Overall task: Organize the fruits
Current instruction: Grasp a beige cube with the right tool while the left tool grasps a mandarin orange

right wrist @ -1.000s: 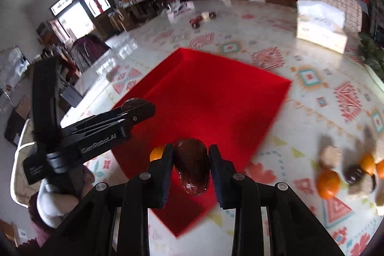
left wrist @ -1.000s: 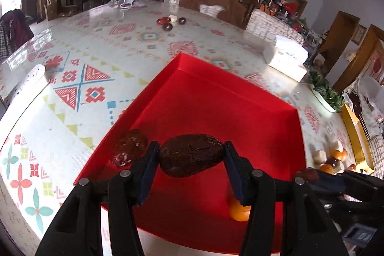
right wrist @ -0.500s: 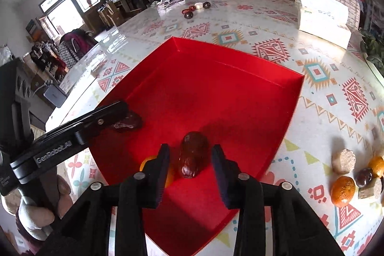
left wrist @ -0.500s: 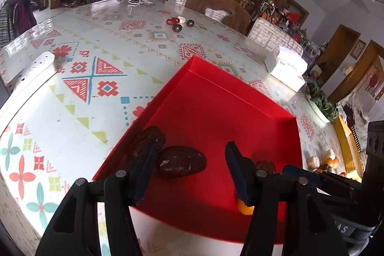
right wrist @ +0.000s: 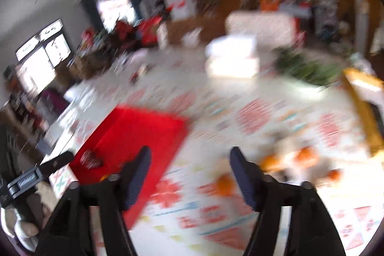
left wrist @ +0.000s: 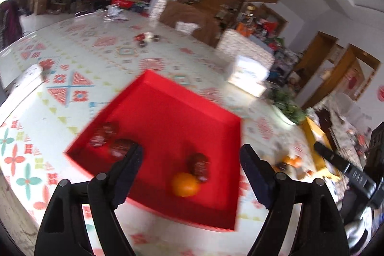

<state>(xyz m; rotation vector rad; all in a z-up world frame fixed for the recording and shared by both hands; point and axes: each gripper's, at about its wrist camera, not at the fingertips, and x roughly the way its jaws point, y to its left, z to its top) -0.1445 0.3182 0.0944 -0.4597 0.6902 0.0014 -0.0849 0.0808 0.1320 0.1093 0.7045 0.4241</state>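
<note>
Black left gripper (left wrist: 189, 157) spread, above red tray (left wrist: 168, 112)

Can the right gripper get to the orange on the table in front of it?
Probably yes. The right gripper is open and empty, and the orange lies on the table just ahead between its fingers, with nothing in between, though the picture is blurred.

The bench (left wrist: 72, 59) wears a pale cloth printed with red and teal diamonds, filling the middle of the left wrist frame. A red tray (left wrist: 168, 107) lies on it at centre. A white box (left wrist: 249, 76) sits on it at upper right, small dark items (left wrist: 146, 38) at top centre. Oranges and dark bits (left wrist: 288, 163) cluster at the tray's right; all blurred.
</note>
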